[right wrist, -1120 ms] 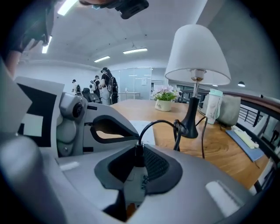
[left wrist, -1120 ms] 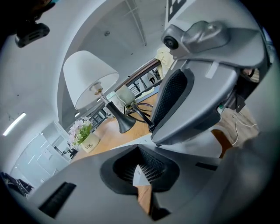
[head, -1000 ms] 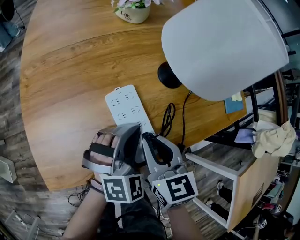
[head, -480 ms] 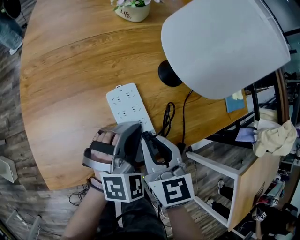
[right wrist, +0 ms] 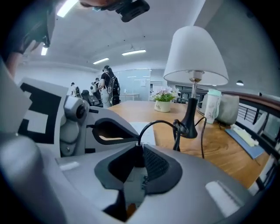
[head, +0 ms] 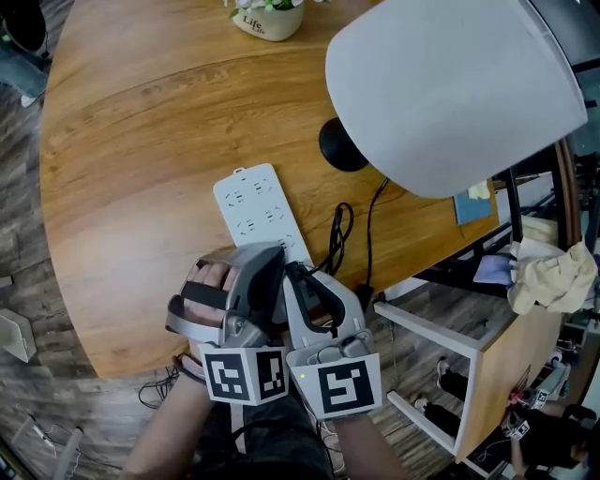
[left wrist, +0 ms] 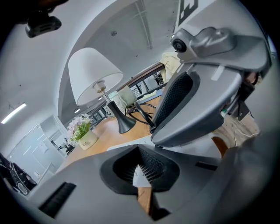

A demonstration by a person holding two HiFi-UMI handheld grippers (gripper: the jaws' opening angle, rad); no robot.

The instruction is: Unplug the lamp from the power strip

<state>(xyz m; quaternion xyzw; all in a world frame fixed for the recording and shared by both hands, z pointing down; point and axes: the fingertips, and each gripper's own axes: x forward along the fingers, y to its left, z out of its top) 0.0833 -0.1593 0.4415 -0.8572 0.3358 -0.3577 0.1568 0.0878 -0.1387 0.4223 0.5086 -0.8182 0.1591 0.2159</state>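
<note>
The white power strip (head: 251, 208) lies on the round wooden table (head: 122, 169), with its near end hidden under both grippers. My right gripper (right wrist: 134, 173) is shut on the lamp's white plug (right wrist: 136, 180). The black cord (right wrist: 158, 124) loops from the plug towards the lamp's black base (head: 340, 148), which stands under the big white shade (head: 450, 84). I cannot tell whether the plug sits in its socket. My left gripper (left wrist: 141, 171) is shut beside it at the strip's near end. Only a sliver of white strip and wood shows through its slit.
A flower pot (head: 267, 19) stands at the table's far edge. A blue item (head: 472, 202) and a pale bottle (right wrist: 211, 106) are near the right rim. Right of the table is a low white shelf (head: 441, 337) with a cloth (head: 553, 277). The front edge lies just under the grippers.
The right gripper's marker cube has slid slightly back towards me and to the left. The left gripper, strip and lamp have stayed put.
</note>
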